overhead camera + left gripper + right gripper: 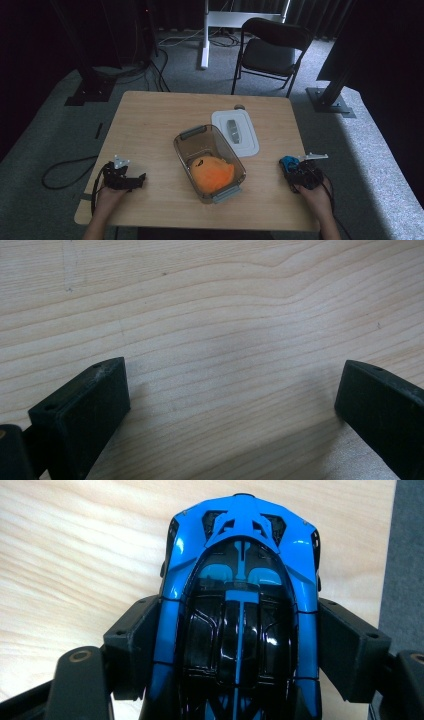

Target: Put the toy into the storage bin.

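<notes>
A blue and black toy car (240, 555) lies on the wooden table (150, 120) near its right edge, and my right gripper (237, 615) is shut on it, one black pad against each side of the body. From above, the car (287, 162) sticks out of the right gripper (291, 168) toward the far side. My left gripper (141, 179) rests at the table's front left. Its jaws (232, 372) stand wide open over bare wood with nothing between them.
A clear plastic box (182, 145) with grey latches stands in the middle and holds an orange soft thing (212, 172). Its white lid (247, 142) lies flat just behind it to the right. A black folding chair (270, 50) stands beyond the table.
</notes>
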The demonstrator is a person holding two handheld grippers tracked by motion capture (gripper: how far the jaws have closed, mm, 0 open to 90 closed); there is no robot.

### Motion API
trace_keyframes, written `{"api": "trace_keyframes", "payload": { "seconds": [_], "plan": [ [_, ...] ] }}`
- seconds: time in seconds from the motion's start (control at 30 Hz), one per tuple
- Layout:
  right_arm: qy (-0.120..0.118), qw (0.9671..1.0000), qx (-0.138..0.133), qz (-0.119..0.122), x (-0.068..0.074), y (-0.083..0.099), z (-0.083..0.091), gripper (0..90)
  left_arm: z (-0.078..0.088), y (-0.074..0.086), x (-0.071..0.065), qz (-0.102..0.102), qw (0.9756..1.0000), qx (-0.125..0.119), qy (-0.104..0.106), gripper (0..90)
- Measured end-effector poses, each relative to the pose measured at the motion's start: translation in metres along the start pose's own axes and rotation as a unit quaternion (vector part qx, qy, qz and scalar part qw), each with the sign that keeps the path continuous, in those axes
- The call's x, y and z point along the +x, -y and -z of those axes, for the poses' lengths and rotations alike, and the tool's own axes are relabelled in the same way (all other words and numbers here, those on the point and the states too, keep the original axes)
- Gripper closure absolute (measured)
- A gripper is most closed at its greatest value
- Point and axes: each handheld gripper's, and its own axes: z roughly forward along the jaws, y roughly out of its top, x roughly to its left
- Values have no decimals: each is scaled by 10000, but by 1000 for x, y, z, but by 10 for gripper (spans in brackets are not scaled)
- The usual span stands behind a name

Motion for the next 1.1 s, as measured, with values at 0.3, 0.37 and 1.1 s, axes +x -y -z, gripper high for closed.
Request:
{"api": "trace_keyframes", "payload": {
  "seconds": [0.3,0.37,1.1],
  "plan": [
    [-347,9992,-97,168,12,-22,17,250,0,0,0,3,10000,-12,-1,15],
    [-358,9990,-151,204,16,-28,21,250,0,0,0,4,10000,-12,0,15],
    [-914,9888,-587,1024,76,-107,63,251,0,0,0,13,10000,-22,-2,15]
  ]
}}
